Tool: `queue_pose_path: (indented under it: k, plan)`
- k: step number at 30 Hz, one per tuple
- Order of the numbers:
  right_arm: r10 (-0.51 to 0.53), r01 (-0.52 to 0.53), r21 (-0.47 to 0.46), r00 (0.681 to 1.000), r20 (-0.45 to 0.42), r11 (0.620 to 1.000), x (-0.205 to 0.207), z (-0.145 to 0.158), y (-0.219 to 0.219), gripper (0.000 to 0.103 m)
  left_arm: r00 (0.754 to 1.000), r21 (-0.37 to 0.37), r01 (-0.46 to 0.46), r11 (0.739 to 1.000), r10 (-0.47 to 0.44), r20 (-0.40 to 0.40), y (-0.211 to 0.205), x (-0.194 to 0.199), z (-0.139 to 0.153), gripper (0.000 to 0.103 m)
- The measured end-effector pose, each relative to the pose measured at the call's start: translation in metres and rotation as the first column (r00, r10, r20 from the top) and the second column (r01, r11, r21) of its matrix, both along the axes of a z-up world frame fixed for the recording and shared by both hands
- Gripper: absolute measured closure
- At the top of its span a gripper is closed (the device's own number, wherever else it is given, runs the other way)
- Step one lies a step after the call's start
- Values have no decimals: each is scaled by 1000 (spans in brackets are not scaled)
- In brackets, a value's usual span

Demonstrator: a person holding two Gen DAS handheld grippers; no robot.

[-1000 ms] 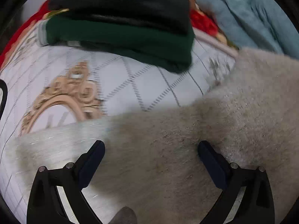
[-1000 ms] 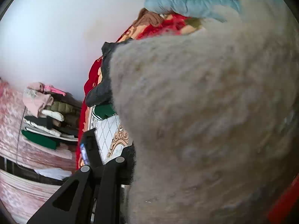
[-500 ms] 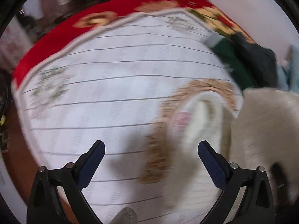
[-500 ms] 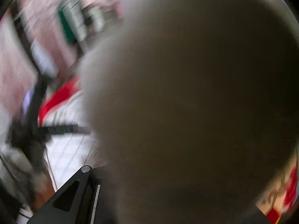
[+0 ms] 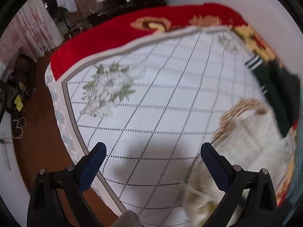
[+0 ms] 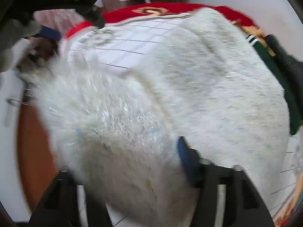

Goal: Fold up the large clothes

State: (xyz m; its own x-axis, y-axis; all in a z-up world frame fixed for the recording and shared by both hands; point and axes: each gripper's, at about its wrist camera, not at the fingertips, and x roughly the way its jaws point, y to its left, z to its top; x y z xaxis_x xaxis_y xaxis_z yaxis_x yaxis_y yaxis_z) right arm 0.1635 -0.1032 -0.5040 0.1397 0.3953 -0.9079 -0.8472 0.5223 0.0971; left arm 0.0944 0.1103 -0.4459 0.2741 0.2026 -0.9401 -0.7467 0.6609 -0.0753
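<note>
Hanging over the near edge of a bed, the left gripper (image 5: 152, 151) has its two blue-padded fingers (image 5: 92, 163) spread wide apart with nothing between them but the white quilted bedspread (image 5: 161, 94) below. In the left wrist view, brown floor (image 5: 37, 132) shows at nine o'clock, with pale pink curtains (image 5: 32, 30) at ten o'clock. A green-and-white flower print (image 5: 108, 87) sits on the bedspread toward ten o'clock of centre, and a red blanket (image 5: 117, 34) with gold motifs borders it from eleven to one o'clock. At three to four o'clock the fuzzy cream sweater (image 5: 251, 141) lies on the bedspread, its edge passing just beside and under the right-hand finger; above it, at two to three o'clock, folded dark green and black garments (image 5: 274, 87) rest against the bed's far side. In the right wrist view the other gripper's black frame appears at ten to eleven o'clock, blurred. The cream sweater (image 6: 189, 87) fills most of that view, draped from seven o'clock up to one o'clock over the bedspread (image 6: 132, 43). The right gripper (image 6: 130, 157) has just been opening: its jaws stand parted, with a bulk of the sweater lying between them and covering the left-hand finger, while the blue pad (image 6: 184, 157) at five o'clock shows clear along the cloth's edge. The picture is too blurred to say whether the pads still press it. The green and black garments (image 6: 274, 71) lie at two to three o'clock.
</note>
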Motion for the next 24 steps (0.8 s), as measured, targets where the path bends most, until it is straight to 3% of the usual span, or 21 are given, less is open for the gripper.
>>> queue_pose_path:
  k: [4, 7, 10, 13, 14, 16, 18, 20, 21, 22, 24]
  plan:
    - [-30, 41, 55, 980, -196, 998, -28, 33, -27, 38, 994, 5, 49, 999, -49, 96, -14, 14, 42, 0]
    - [-167, 194, 53, 931, -325, 979, -21, 50, -82, 33, 982, -24, 132, 991, -128, 137, -40, 34, 48, 0]
    - [-317, 373, 51, 846, -429, 927, 1, 64, -119, 36, 975, -50, 209, 977, -204, 88, -68, 55, 18, 0]
    - [-479, 547, 18, 748, -460, 837, 43, 65, -154, 60, 963, -55, 257, 965, -261, -72, -87, 60, -45, 0]
    - [-504, 566, 2, 736, -452, 824, 51, 66, -158, 60, 948, -74, 269, 960, -278, -157, -92, 57, -76, 0]
    - [-543, 600, -3, 721, -431, 800, 82, 63, -159, 60, 920, -160, 286, 945, -317, -229, -97, 47, -122, 0]
    - [-548, 599, -11, 724, -419, 800, 104, 57, -143, 60, 916, -200, 270, 942, -316, -248, -95, 37, -140, 0]
    - [-548, 601, -16, 717, -432, 799, 128, 49, -120, 63, 916, -184, 272, 945, -312, -251, -92, 37, -133, 0]
    - [-542, 590, -31, 718, -437, 807, 139, 40, -104, 71, 917, -175, 269, 947, -307, -254, -91, 39, -127, 0]
    - [-537, 556, -86, 734, -415, 826, 149, 26, -83, 76, 920, -161, 264, 951, -298, -255, -89, 40, -120, 0]
    - [-560, 524, -203, 739, -374, 827, 163, -5, -67, 76, 933, -110, 254, 961, -273, -235, -85, 44, -94, 0]
